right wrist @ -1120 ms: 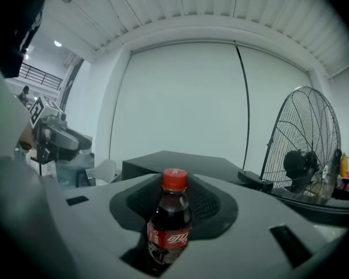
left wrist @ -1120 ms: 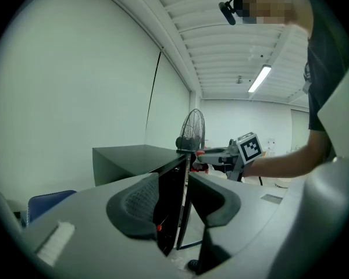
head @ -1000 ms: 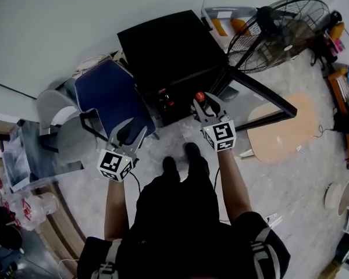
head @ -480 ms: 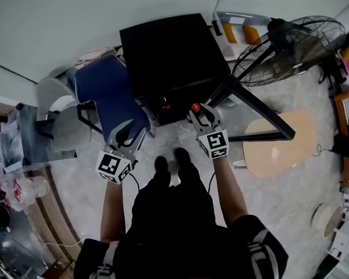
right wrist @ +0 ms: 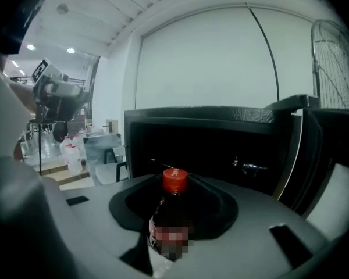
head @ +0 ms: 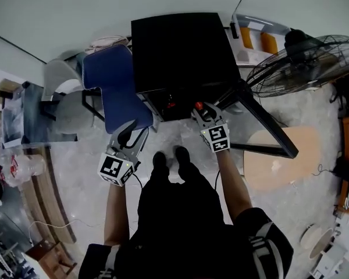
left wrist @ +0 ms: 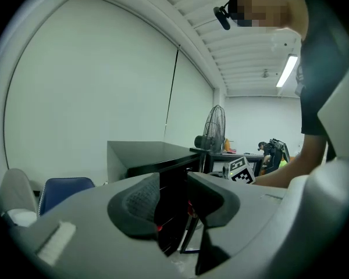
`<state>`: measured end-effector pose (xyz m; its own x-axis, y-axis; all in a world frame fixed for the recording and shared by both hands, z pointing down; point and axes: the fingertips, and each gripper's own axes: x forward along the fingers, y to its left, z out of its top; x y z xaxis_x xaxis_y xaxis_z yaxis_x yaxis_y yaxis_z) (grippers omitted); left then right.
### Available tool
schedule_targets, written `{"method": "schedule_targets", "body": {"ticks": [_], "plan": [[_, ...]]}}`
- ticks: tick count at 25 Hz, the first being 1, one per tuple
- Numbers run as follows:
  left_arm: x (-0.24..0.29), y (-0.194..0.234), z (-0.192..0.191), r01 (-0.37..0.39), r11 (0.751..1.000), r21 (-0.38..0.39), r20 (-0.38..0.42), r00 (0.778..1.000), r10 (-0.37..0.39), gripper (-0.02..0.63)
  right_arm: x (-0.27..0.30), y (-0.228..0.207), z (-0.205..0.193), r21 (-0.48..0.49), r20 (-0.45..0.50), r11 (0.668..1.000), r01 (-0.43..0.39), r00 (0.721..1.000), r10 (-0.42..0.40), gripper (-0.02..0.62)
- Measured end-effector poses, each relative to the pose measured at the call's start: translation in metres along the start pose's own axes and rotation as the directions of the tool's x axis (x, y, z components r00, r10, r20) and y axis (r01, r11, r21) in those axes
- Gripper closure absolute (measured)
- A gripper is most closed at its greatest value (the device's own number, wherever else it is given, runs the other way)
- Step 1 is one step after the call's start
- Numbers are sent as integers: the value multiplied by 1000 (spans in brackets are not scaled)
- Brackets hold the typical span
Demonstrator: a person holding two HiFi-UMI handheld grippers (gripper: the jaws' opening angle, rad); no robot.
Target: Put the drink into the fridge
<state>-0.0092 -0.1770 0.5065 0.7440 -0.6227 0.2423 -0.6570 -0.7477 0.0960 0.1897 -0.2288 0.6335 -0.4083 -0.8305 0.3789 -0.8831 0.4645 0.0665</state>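
Bottle (right wrist: 167,217), red cap (right wrist: 174,180), clamped in right claw (head: 202,111), label (right wrist: 170,233) unreadable, left claw (left wrist: 173,201) spread, empty, fridge (head: 180,46) open

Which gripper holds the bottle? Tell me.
The right gripper: it is shut on the dark, red-capped bottle, while the left gripper is open and empty.

Black short-sleeved shirt (head: 180,225), black shoes (head: 159,159)

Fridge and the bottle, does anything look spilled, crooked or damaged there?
Nothing stands out. The fridge has its door open, and the bottle sits capped between the jaws of the right gripper, with no spill visible. The left gripper is open and empty.
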Motion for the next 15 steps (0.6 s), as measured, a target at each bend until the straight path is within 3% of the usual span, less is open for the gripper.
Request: {"method": "schedule_targets", "body": {"ticks": [15], "plan": [[-32, 1, -22, -192, 981, -23, -43, 981, 190, 457, 78, -19, -60, 1, -98, 996, -91, 991, 91, 463]]}}
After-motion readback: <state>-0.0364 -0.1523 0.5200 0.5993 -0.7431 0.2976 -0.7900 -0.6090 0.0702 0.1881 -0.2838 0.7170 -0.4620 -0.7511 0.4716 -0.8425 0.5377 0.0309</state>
